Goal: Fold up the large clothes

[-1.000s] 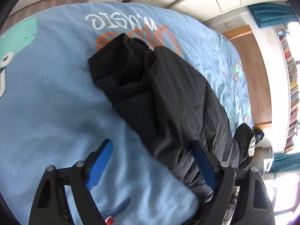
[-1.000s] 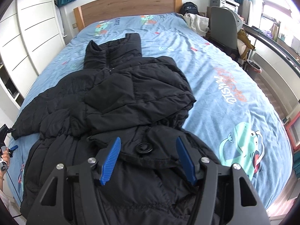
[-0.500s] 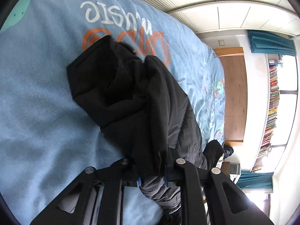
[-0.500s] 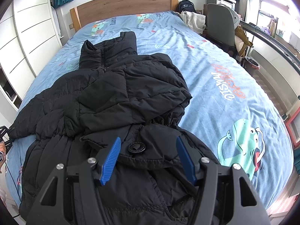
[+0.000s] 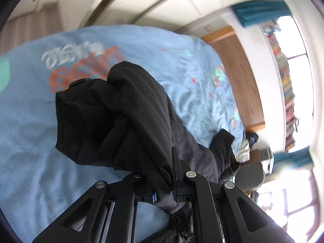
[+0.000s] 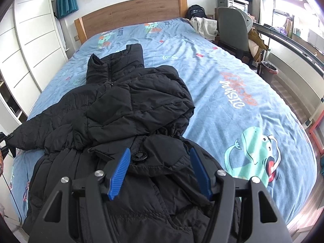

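A large black puffer jacket (image 6: 129, 109) lies along the blue bed, collar toward the headboard, right sleeve folded over the chest. My left gripper (image 5: 163, 190) is shut on the jacket's left sleeve (image 5: 129, 117) and holds it lifted off the bedspread. That sleeve stretches out to the bed's left side in the right wrist view (image 6: 40, 133). My right gripper (image 6: 160, 172) is open, its blue pads over the jacket's lower part, either side of a round black button (image 6: 139, 156).
The blue bedspread (image 6: 243, 93) has a dinosaur print (image 6: 257, 141) and "music" lettering (image 6: 235, 95). A wooden headboard (image 6: 129, 14) stands at the far end. A grey chair (image 6: 232, 28) with clothes and a bin (image 6: 268, 70) stand at the right. White wardrobes (image 6: 26, 46) line the left.
My left gripper closed on the sleeve and has lifted it, with the view swinging. My right gripper stayed open and drew back slightly over the jacket's lower part.
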Tool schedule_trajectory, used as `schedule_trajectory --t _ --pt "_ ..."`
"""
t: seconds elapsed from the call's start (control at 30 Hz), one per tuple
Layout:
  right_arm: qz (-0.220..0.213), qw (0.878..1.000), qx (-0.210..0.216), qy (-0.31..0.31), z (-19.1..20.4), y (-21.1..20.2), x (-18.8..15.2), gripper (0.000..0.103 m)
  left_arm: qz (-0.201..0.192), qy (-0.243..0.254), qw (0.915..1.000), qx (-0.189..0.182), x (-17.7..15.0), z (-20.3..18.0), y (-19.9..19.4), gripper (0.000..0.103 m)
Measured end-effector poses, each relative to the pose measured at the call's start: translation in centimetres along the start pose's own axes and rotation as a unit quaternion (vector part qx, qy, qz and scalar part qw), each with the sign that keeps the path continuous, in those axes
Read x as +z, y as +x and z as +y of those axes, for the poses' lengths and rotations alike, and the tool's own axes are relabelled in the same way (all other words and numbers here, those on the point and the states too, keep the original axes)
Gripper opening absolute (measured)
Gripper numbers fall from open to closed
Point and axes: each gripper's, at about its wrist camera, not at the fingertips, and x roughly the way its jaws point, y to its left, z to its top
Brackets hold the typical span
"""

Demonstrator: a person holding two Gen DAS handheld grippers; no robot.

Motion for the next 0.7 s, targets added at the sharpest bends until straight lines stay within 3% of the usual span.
schedule_trajectory --t 0.27,0.5,0.7 --pt "-0.012 1.000 0.009 0.019 -2.2 -1.8 -0.9 0.060 0.010 0.110 0.9935 -0.024 -3.3 -8.9 -1.2 0.010" --pt "-0.027 0.999 0.016 0.041 -4.5 -3.4 -1.2 0.060 0.046 0.192 0.9793 -0.046 -7.6 -15.9 1.1 0.010" --pt "-0.032 0.998 0.017 0.057 -6.6 -4.2 -1.8 0.060 0.078 0.226 0.9696 -0.052 -11.5 -19.3 3.8 0.010"
